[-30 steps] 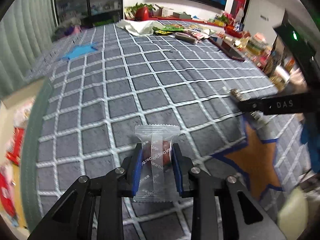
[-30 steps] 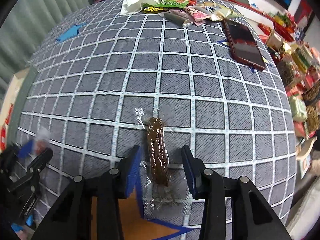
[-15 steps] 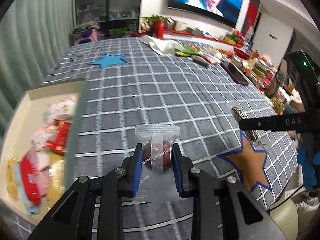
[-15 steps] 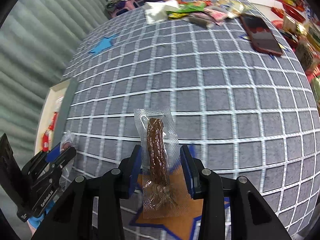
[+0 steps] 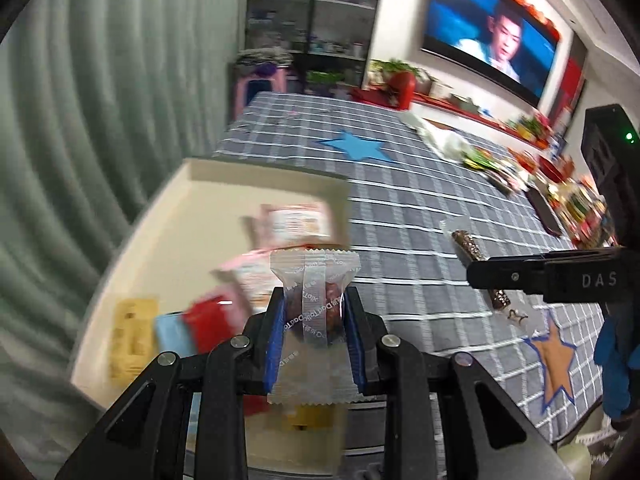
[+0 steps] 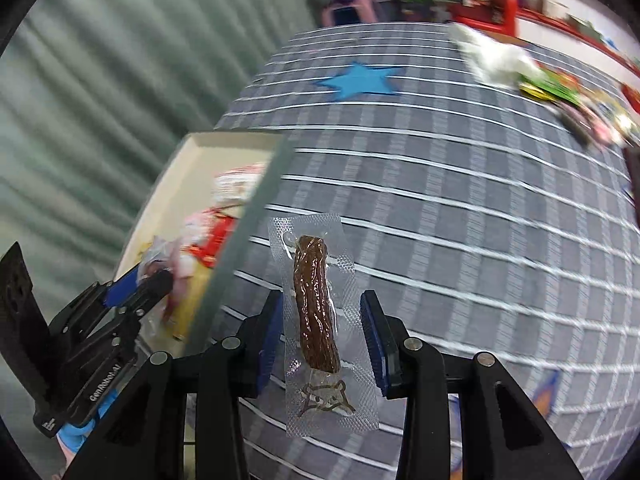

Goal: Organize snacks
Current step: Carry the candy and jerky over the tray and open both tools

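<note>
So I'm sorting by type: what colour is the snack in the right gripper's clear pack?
Dark brown, a long stick in clear plastic; the right wrist view shows it best.

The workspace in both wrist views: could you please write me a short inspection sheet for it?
Surface: grey checked tablecloth with a blue star and an orange star.
Job's things: cream box holding assorted packets; wrapped candy; vacuum-packed sausage.
Clutter: pile of snack packets and a white cloth at the far end.
Grippers: left gripper shut on the wrapped candy at the box; right gripper holds the sausage pack over the cloth.
Cables: nothing seen.
Surroundings: curtain, television, shelving.
</note>
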A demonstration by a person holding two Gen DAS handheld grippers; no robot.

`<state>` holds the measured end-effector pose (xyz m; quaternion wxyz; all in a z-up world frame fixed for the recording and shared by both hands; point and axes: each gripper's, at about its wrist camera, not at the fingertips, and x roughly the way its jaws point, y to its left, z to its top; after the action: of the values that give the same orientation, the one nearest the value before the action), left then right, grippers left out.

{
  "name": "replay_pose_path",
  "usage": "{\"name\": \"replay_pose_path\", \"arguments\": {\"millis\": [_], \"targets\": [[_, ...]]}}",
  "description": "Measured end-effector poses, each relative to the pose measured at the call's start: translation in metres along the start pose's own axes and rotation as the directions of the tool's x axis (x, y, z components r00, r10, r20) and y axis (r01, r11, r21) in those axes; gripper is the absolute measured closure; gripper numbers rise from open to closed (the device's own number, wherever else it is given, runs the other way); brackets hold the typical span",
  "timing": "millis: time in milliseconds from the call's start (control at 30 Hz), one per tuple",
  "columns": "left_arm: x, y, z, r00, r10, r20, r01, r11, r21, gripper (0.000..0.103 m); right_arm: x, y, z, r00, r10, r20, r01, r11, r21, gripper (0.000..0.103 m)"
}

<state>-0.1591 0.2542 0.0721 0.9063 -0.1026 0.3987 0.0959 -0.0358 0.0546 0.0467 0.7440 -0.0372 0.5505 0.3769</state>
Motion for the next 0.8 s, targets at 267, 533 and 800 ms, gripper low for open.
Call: {"name": "replay_pose_path", "arguments": {"millis": [267,533,800], "targets": [[0.011,0.047,-0.006,0.998,0.057,-0.027,-0.059,0.995,-0.078,0.072,0.041,0.071,0.033,0.997,0.059,-0.039,-0.063,0.992,-0.109,0.062],[0.025,0.067,-0.015,0.995,0.075,-0.070,-0.082,0.991,-0.104,0.071,0.075,0.110,0.050,0.997,0.014,-0.073,-0.027,0.982,-0.188,0.062],[0.030,0.066,-0.015,0.990,0.104,-0.093,-0.113,0.988,-0.103,0.019,0.093,0.111,0.054,0.991,-0.048,-0.127,0.021,0.978,-0.209,0.024]]}}
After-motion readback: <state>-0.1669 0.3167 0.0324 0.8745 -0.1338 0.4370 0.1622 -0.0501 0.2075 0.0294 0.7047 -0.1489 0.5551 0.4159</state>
